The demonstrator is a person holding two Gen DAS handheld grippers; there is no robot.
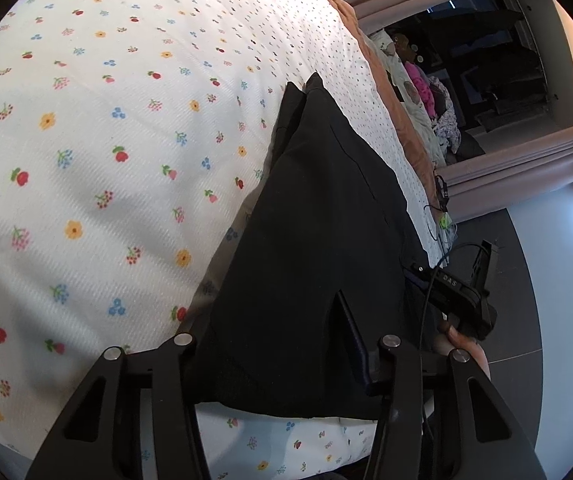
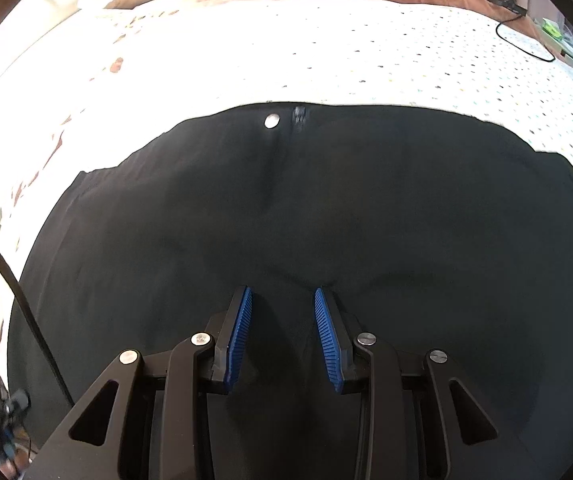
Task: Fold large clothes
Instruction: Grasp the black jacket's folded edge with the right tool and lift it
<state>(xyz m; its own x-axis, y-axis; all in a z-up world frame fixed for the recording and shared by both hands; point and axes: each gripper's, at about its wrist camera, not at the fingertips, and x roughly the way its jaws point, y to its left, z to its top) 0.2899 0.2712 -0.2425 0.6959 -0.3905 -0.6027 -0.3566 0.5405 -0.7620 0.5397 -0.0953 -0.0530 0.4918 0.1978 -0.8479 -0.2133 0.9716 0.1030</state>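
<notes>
Two grippers on one pair of black trousers (image 1: 306, 240), which lies flat on the flowered bedsheet (image 1: 86, 140) near the bed's edge.

Left first: my left gripper (image 1: 298, 312) is half buried. The cloth drapes over one finger, and only the other blue pad (image 1: 352, 340) pokes out. The jaws stand part-way open around the hem, but I cannot tell whether they are actually pinching it. The risk is that I have only the top layer, or nothing. If I lift now, the layers could split and the fold would come out crooked.

Over to the right: my right gripper (image 2: 282, 290) hovers low over the seat of the trousers, below the waist button (image 2: 272, 121). Its jaws are apart, both pads bare, and it grips nothing. If it closes here it could bunch a ridge of fabric, or catch the sheet underneath and drag it along. That black cable (image 2: 14, 280) on my left could also snag as I sweep across.
</notes>
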